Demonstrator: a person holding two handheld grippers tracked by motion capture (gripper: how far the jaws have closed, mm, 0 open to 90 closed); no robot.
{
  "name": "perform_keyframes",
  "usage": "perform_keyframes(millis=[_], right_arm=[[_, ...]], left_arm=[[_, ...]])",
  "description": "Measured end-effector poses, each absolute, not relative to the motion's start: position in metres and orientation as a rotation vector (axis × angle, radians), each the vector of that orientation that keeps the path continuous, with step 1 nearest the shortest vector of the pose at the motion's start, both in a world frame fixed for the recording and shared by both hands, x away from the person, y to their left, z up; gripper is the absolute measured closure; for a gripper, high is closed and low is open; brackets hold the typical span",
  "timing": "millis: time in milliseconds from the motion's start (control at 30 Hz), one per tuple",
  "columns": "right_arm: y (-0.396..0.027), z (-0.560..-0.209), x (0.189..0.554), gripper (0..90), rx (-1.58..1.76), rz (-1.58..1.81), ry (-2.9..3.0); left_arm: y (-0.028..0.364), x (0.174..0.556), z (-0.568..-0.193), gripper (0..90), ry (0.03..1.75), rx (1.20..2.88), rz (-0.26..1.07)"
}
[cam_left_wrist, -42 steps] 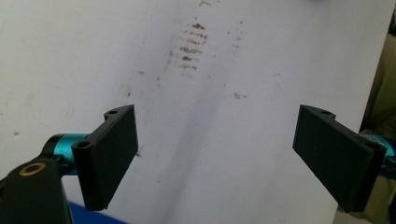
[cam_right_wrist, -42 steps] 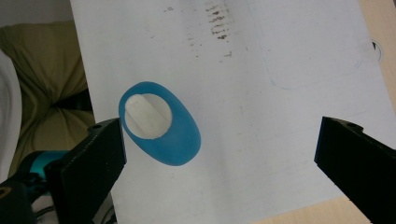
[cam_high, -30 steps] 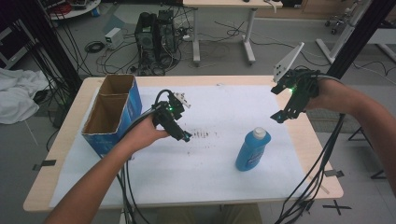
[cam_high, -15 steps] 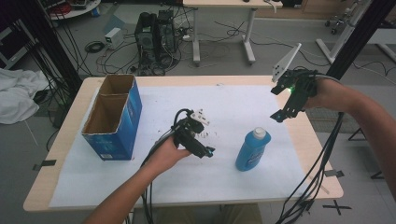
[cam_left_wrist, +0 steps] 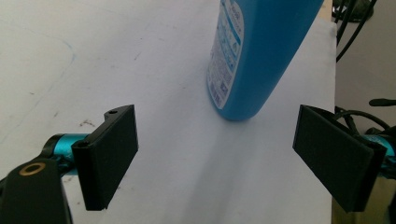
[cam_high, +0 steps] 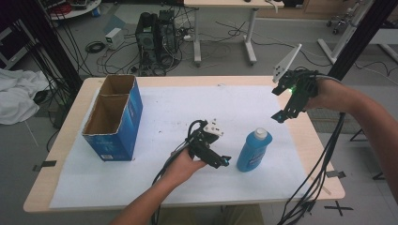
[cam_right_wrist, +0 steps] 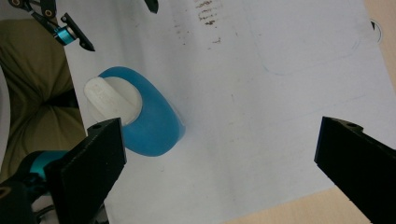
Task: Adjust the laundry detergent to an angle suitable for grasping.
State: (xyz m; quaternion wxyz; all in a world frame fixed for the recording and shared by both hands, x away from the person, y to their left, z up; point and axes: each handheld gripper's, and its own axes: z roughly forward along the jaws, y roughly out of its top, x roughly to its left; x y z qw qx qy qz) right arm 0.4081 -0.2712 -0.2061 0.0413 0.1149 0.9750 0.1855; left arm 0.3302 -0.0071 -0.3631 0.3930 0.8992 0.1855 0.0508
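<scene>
The blue bottle (cam_high: 251, 150) stands upright on the white paper that covers the surface (cam_high: 155, 194), toward the person's right of centre, its long axis vertical and its white cap (cam_high: 261, 134) uppermost. The left gripper (cam_high: 217, 160) is low and just beside it, clearly the nearer of the two: in the left gripper view the fingers (cam_left_wrist: 110, 154) stand wide apart with nothing between them, and the bottle's base sits ahead of the gap, slightly toward the right-hand finger (so a short push forward, nudged that way, looks like what would bring the body between the pads). The right gripper (cam_high: 285, 107) hangs higher and farther back, well apart from the bottle; its own view looks down on the cap beside one of its fingers (cam_right_wrist: 88, 175), which are likewise spread and empty. The open cardboard box (cam_high: 112, 117) stands well apart at the left.
</scene>
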Motion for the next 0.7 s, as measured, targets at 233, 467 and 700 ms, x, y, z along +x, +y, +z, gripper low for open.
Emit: perform_keyframes(millis=[233, 467, 700], right_arm=[[-0.269, -0.207, 0.41, 1.1, 0.358, 0.559, 2.986], [-0.267, -0.208, 0.411, 1.1, 0.348, 0.556, 2.991], [-0.267, -0.209, 0.412, 1.1, 0.352, 0.555, 2.99]], left_arm=[[-0.019, 0.321, -0.37, 14.1, 0.523, 2.193, 0.116], [-0.027, 0.318, -0.371, 14.1, 0.492, 2.199, 0.148], [-0.041, 0.312, -0.376, 14.1, 0.511, 2.138, 0.152]])
